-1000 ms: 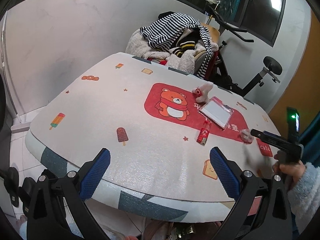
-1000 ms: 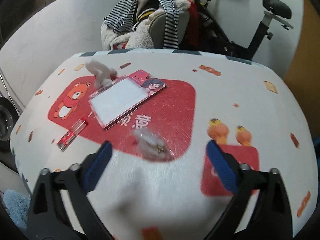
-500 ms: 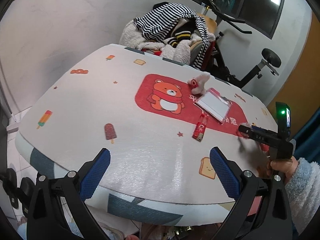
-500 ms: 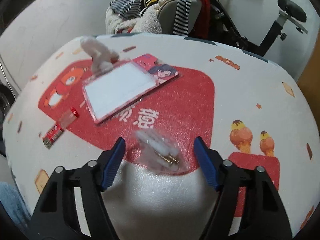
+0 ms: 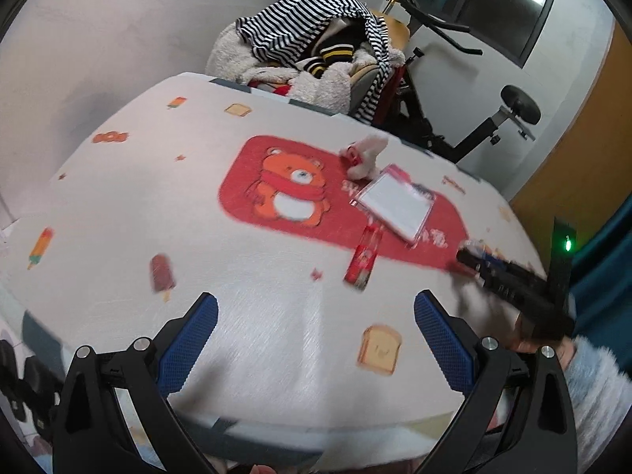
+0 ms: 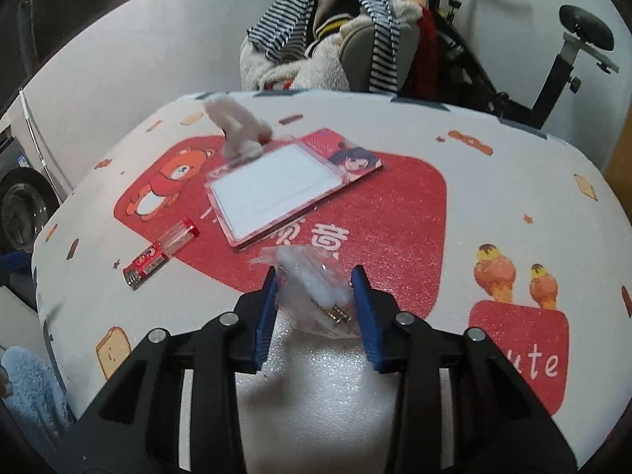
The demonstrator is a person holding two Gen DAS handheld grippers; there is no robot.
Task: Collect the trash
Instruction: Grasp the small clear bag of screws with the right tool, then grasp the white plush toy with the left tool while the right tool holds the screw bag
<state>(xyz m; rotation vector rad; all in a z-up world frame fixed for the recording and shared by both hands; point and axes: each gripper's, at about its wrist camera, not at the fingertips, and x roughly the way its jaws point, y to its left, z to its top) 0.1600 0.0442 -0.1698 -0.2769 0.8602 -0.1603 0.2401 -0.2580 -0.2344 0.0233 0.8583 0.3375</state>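
Note:
A crumpled clear plastic bag (image 6: pixel 316 288) with white stuffing and small gold pieces lies on the cartoon-print table (image 6: pixel 493 197). My right gripper (image 6: pixel 316 300) is closed around it, both blue pads touching its sides. A red wrapper tube (image 6: pixel 160 252) lies to the left; it also shows in the left wrist view (image 5: pixel 363 256). My left gripper (image 5: pixel 316 328) is open and empty above the table's near edge. The right gripper's body (image 5: pixel 509 276) shows at the right in the left wrist view.
A card holder (image 6: pixel 276 189) with a white fluffy charm (image 6: pixel 237 126) lies on the red bear patch (image 5: pixel 292 193). A chair piled with striped clothes (image 5: pixel 316 55) and an exercise bike (image 6: pixel 568 51) stand behind the table. A washing machine (image 6: pixel 19 213) is at far left.
My right gripper moved forward over the plastic bag and its jaws narrowed from wide open to shut on it. The left gripper drifted slightly and stayed open.

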